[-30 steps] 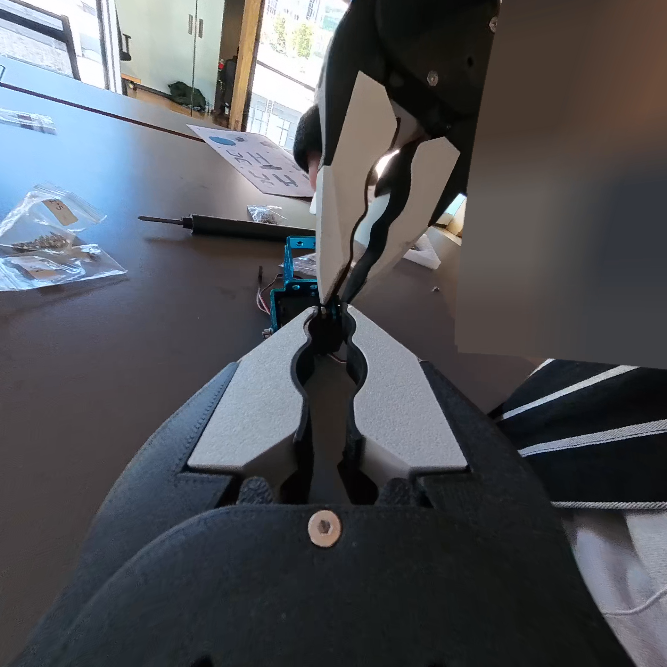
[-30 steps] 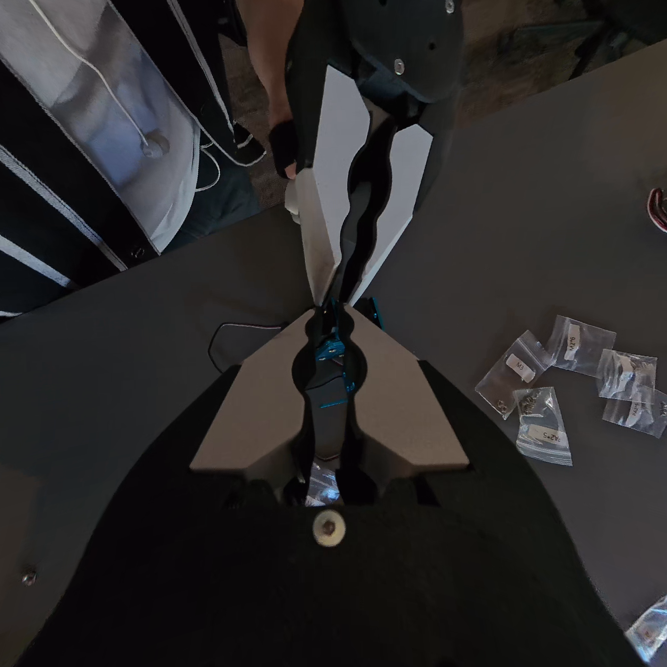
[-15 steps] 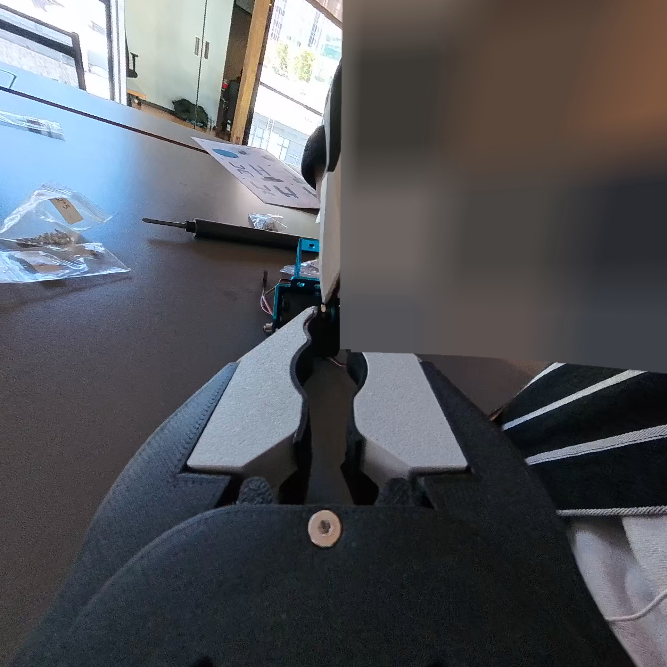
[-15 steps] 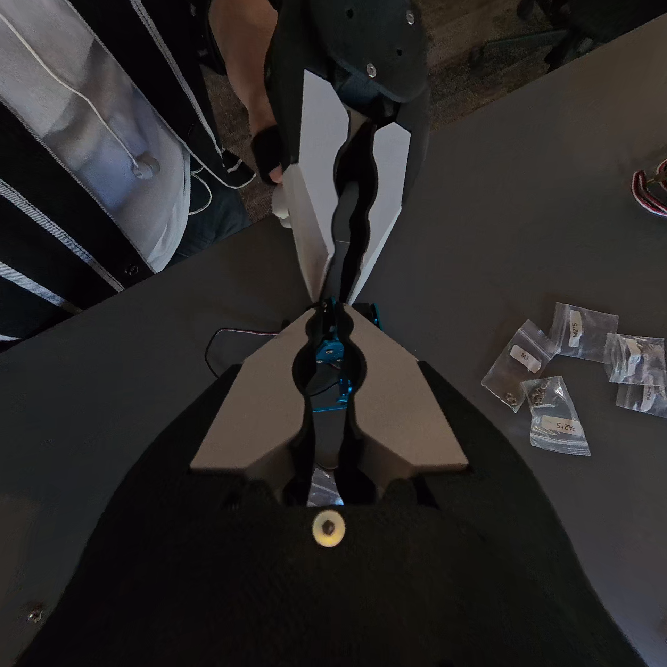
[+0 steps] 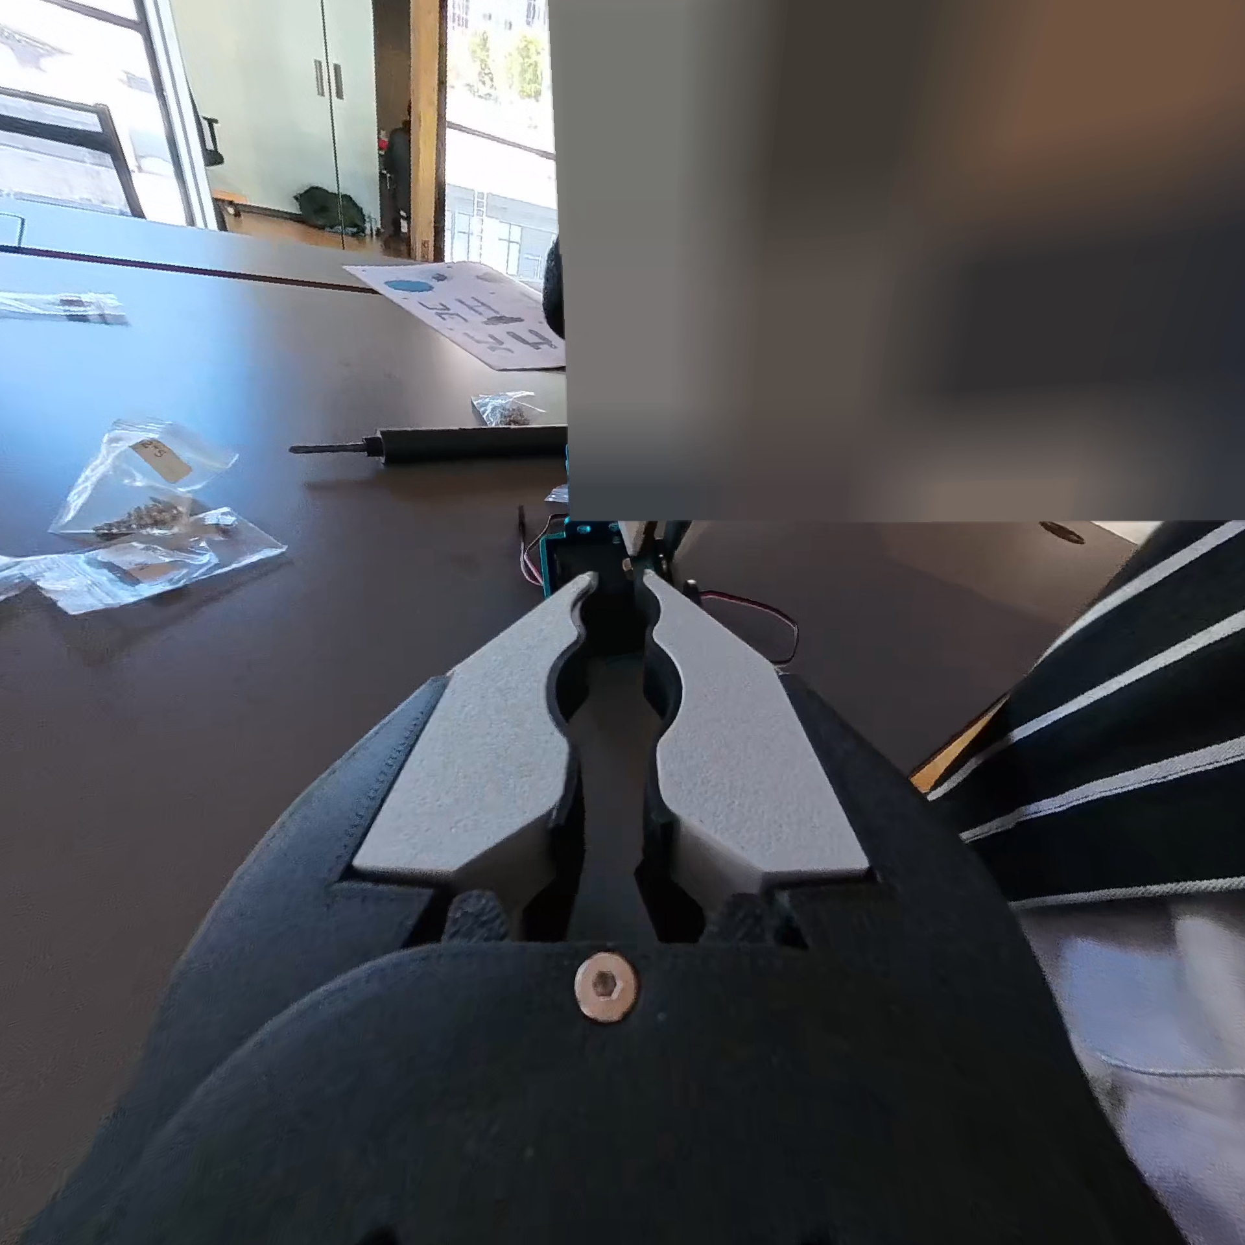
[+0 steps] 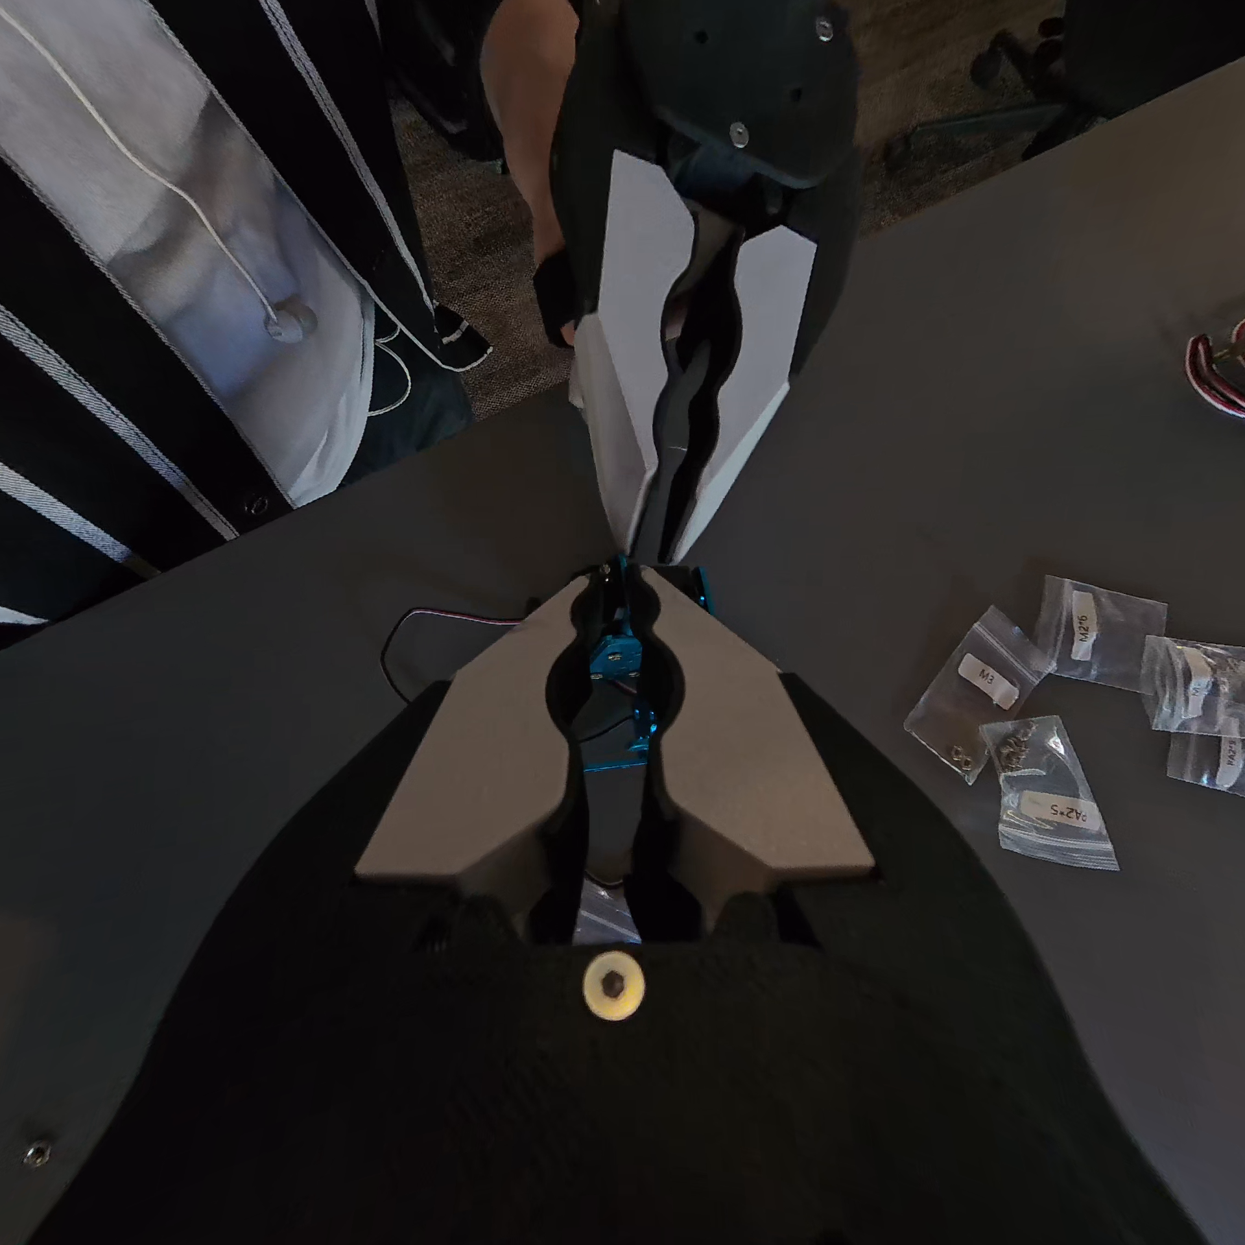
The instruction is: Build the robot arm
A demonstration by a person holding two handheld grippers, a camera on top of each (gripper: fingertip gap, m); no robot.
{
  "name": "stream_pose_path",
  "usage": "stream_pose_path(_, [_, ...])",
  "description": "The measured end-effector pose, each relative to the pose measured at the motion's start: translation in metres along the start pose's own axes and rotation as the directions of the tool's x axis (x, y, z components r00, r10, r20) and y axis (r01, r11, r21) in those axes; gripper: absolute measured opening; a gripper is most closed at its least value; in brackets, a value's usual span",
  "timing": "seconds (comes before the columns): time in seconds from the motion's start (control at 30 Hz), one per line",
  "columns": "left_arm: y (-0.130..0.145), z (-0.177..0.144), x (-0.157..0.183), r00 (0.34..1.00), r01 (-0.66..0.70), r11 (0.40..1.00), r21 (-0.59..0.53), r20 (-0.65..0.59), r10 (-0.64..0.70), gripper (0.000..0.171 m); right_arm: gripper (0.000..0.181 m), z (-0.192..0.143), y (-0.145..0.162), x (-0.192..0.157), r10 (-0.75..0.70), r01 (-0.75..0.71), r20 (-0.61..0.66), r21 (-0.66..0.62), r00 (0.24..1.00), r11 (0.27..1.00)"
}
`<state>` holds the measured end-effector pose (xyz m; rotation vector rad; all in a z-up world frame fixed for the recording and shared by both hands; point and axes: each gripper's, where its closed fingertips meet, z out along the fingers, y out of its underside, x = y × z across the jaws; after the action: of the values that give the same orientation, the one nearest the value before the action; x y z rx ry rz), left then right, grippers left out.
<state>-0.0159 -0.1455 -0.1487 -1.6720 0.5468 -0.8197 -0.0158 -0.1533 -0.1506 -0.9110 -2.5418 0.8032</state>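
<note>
A blue metal bracket (image 6: 616, 663) with a black servo (image 5: 610, 606) in it sits low over the dark table (image 5: 269, 707). My left gripper (image 5: 616, 579) is shut on the black servo from the near side. It also shows in the right wrist view (image 6: 650, 554), reaching in from the far side. My right gripper (image 6: 616, 572) comes from above and is shut on the top edge of the blue bracket. In the left wrist view only its tips (image 5: 643, 542) show under a blurred patch. The servo's thin wire (image 6: 431, 623) trails over the table.
Several small clear bags of screws (image 6: 1051, 802) lie right of the bracket, and more bags (image 5: 145, 512) lie left in the left wrist view. A black screwdriver (image 5: 465, 441) and a printed sheet (image 5: 471, 316) lie beyond. A person in striped clothing (image 6: 168, 269) stands at the table edge. Both grippers' tips are close together, under 4 cm apart.
Both grippers stay shut on the bracket and servo. The left gripper has swung a little to the right in the right wrist view. The blurred patch now hides most of the right gripper.
</note>
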Motion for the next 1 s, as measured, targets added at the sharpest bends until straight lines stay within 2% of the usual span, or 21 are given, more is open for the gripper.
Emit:
stream_pose_path(0.23, [-0.0005, 0.0026, 0.0026, 0.999, -0.021, 1.0, -0.008, -0.027, 0.02, 0.0, 0.007, -0.0007, 0.0004, -0.0003, 0.002, -0.002, 0.003, 0.003, 1.0, 1.0])
stream_pose_path(0.4, [0.0004, 0.0025, 0.0041, 0.997, 0.039, 0.999, -0.022, -0.072, -0.04, 0.0, 0.006, -0.0011, 0.0007, -0.0007, 0.006, -0.006, 0.011, 0.006, 1.0, 1.0])
stream_pose_path(0.53, [0.0002, 0.0024, 0.0031, 0.997, 0.038, 0.999, -0.02, -0.059, -0.039, 0.0, 0.007, -0.0008, 0.0005, -0.0003, 0.005, -0.005, 0.013, 0.008, 1.0, 1.0])
stream_pose_path(0.73, [-0.0008, -0.0011, 0.0018, 0.994, 0.075, 0.997, -0.02, -0.082, -0.077, 0.019, 0.007, -0.0014, 0.0009, -0.0005, 0.005, -0.005, 0.014, 0.005, 1.0, 1.0])
stream_pose_path(0.9, [0.0013, -0.0006, 0.0051, 0.994, 0.053, 0.998, -0.035, -0.097, -0.057, 0.019, 0.007, -0.0017, 0.0009, -0.0005, 0.004, -0.004, 0.012, 0.003, 1.0, 1.0])
stream_pose_path(1.0, [0.0049, -0.0045, -0.0022, 0.998, 0.04, 0.998, -0.042, -0.05, -0.042, 0.019, 0.007, -0.0016, 0.001, -0.0003, 0.006, -0.006, 0.012, 0.003, 1.0, 1.0])
